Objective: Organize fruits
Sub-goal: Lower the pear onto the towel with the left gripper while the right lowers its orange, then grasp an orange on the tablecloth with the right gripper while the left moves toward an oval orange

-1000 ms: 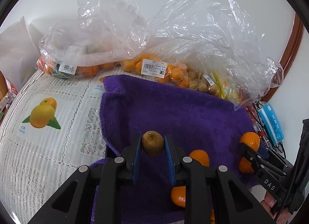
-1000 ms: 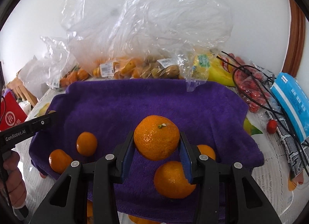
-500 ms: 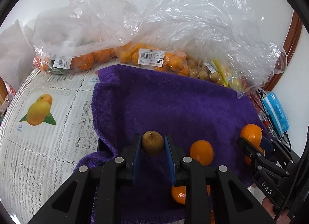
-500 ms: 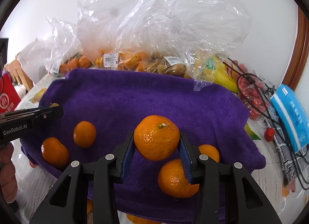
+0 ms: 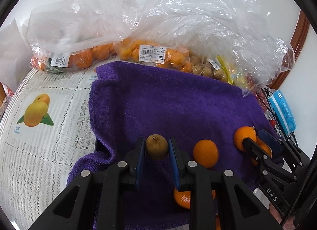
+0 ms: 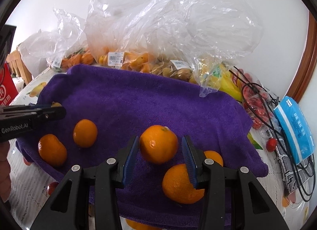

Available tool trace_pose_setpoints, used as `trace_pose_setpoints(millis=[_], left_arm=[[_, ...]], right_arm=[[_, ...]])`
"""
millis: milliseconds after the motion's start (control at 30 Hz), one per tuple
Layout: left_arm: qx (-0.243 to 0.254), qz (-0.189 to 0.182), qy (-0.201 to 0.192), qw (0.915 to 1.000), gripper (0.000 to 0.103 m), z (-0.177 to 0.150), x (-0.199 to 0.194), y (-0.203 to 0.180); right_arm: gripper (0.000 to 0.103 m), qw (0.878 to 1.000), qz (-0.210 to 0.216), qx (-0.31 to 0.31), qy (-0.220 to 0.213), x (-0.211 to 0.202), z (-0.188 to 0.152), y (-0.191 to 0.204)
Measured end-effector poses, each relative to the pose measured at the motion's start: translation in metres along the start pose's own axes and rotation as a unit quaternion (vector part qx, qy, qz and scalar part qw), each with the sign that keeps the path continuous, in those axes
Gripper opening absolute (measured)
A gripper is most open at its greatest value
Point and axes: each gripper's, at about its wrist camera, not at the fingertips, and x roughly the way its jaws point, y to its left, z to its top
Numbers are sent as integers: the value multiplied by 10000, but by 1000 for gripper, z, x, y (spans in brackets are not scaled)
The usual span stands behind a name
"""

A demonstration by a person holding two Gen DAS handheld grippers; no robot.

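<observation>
A: Left wrist view first. left gripper point(image 5: 156, 149) is clamped narrow on a small brown fruit point(image 5: 157, 149), pads on its two sides, stem end pointing away from the camera. It's held above the purple towel point(image 5: 168, 109), not resting on it.

B: Why lifted there?

A: My read: it's the odd one among the oranges, so it's being carried off to its own group. A loose orange point(image 5: 205, 155) sits on the towel just right of the jaws, another orange point(image 5: 183, 198) is half hidden under the right finger. right gripper point(image 5: 252, 140) shows at the right edge, closed on its own fruit.

B: Obstacles?

A: Bagged oranges point(image 5: 79, 59) and a bag of kumquats point(image 5: 150, 53) line the far edge of the towel; loose plastic hangs over them. Lace tablecloth point(image 5: 49, 140) to the left is open space.

B: Right wrist view?

A: right gripper holds a mandarin point(image 6: 158, 143) across its middle, medium-width grip, lifted off the towel. Two oranges point(image 6: 179, 183) lie right beneath and beside the right finger; two more point(image 6: 85, 133) sit to the left, near the left gripper's tip.

B: Clutter?

A: Bananas point(image 6: 227, 83), black cable point(image 6: 265, 103) and a blue pack point(image 6: 293, 128) crowd the right side. Setting down there looks risky; the towel's centre is bare.
</observation>
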Motion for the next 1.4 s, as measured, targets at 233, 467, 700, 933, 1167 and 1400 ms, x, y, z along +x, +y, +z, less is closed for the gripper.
trace_pose_setpoints(millis=[233,467,700,933,1167,1400], left_arm=[[160,-17,-139,9998,24,1,-12,-7],[239,-75,-453,9987,41,7,-43,-14],[225,-145,-551,9981,44,2,-69,-14],[302,85,-535,9981,46,-21,-93,0],[193,260,-386,9987,48,-45,-105,28],[56,292,-219,9993,48,-68,-117,52]], right_arm=[[49,9994,56,200,-269,-21,4,-8],[58,9960,108,611,-649,-58,15,-15],[60,9971,-13,562,-519,-95,5,-3],[60,9960,382,792,-126,-113,-28,14],[60,9941,771,716,265,-113,-65,50],[60,9920,815,736,622,-100,-91,69]])
